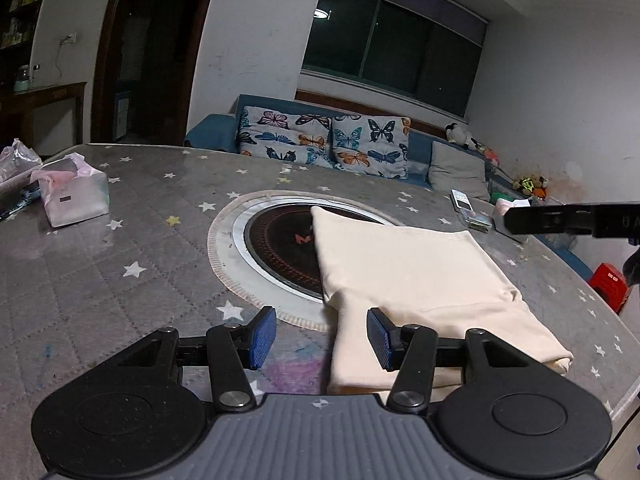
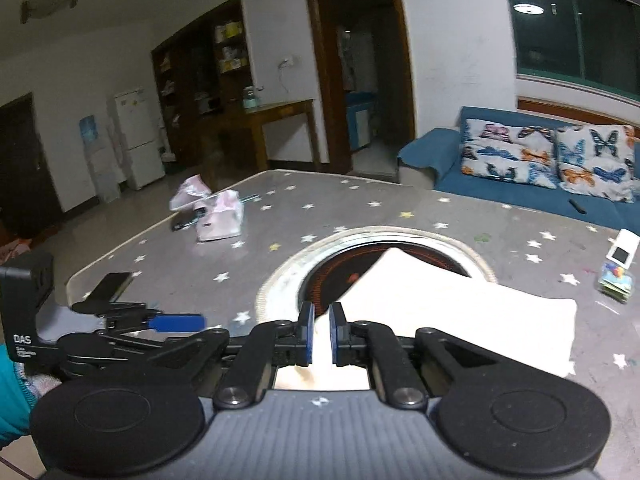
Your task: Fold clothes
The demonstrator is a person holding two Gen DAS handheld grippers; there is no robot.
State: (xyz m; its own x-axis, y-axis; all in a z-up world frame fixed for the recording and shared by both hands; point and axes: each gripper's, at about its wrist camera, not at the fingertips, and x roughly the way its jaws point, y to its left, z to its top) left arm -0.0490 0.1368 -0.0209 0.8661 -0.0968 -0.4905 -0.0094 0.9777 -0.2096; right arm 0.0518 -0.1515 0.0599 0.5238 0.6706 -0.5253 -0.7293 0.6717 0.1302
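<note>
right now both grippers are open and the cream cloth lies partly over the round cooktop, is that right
Not quite: only the left gripper is open. The right wrist view shows the right gripper shut on the cream cloth, which does lie partly over the round cooktop.

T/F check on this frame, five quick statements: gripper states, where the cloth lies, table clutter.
1. The left gripper has its jaws wide apart. True.
2. The right gripper has its jaws spread as wide as the left's. False: they are nearly closed, with cream cloth showing in the narrow gap.
3. The cloth partly covers the round cooktop. True.
4. The cloth is dark blue. False: it is cream.
5. A pink tissue pack sits on the star-patterned table. True.
</note>
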